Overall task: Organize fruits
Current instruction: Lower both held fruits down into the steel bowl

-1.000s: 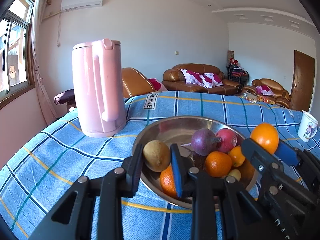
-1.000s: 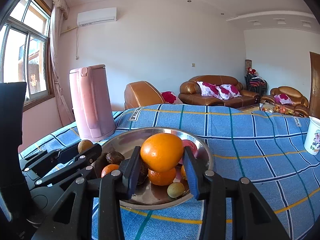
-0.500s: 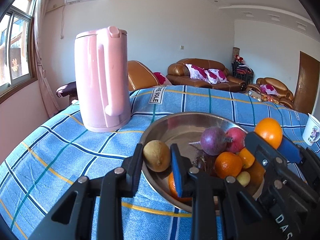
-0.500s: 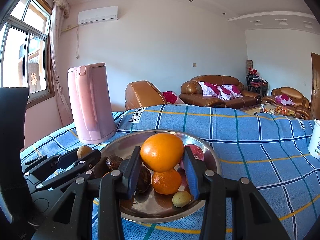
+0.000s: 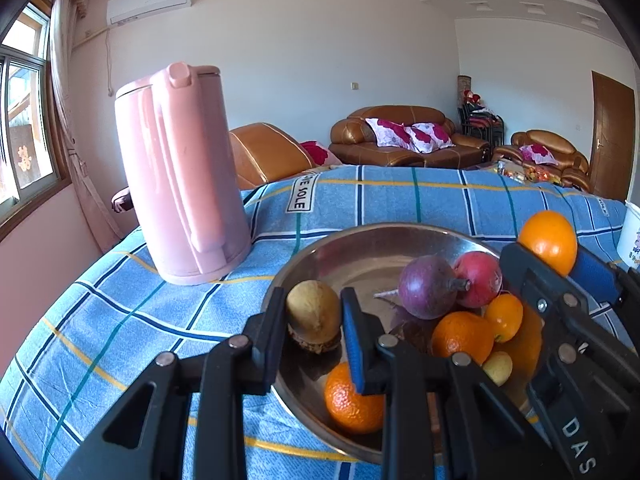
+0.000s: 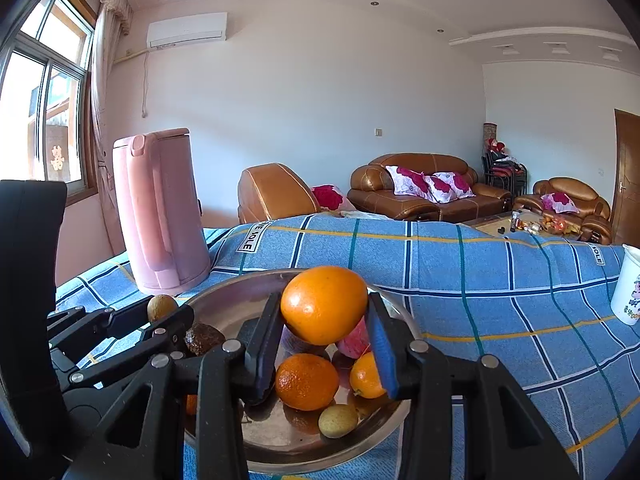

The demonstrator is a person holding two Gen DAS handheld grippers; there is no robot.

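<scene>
A steel bowl [image 5: 360,240] [image 6: 240,292] sits on the blue plaid cloth and holds several fruits: oranges [image 5: 462,336], a purple fruit [image 5: 426,292], a red apple [image 5: 478,278] and a small yellow fruit [image 6: 338,420]. My left gripper [image 5: 314,320] is shut on a brown-yellow fruit [image 5: 314,312] just above the bowl's near left rim. My right gripper [image 6: 324,320] is shut on a large orange [image 6: 324,304] and holds it above the bowl; that orange also shows in the left wrist view [image 5: 548,240].
A tall pink kettle [image 5: 180,172] [image 6: 158,212] stands on the cloth left of the bowl. A white cup [image 6: 630,284] stands at the right edge. Brown sofas [image 6: 424,188] are behind the table.
Both grippers have lowered and moved forward toward the bowl with their fruits still held. The brown-yellow fruit now sits lower over the bowl's left rim.
</scene>
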